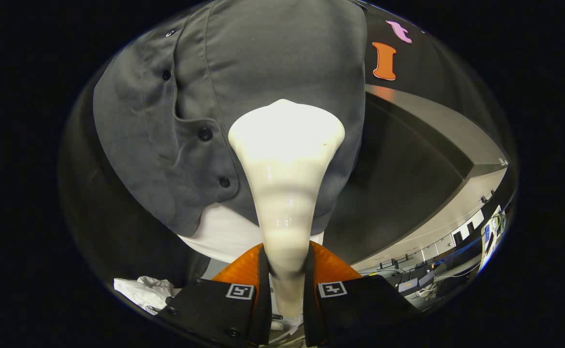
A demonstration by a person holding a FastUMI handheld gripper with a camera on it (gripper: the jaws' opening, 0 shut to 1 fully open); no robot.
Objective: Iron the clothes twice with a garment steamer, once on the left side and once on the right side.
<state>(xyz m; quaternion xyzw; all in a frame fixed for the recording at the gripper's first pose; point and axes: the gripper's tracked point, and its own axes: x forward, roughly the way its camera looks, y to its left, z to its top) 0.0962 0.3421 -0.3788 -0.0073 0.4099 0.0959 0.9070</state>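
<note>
A cream garment steamer (285, 183) rises between my fingers, its narrow handle clamped by both of them and its wide head up against the cloth. My gripper (286, 285) is shut on that handle. Ahead hangs a dark grey button-up shirt (244, 72), with a row of dark buttons (205, 134) running down just left of the steamer head. The head rests on the shirt's panel to the right of the button placket. A white undershirt hem (224, 234) peeks out below the grey shirt's bottom edge.
A crumpled white cloth (140, 290) lies low beside the left finger. Beyond the shirt's right edge stands the black booth wall (408, 159), and further off a room with desks and equipment (432, 275).
</note>
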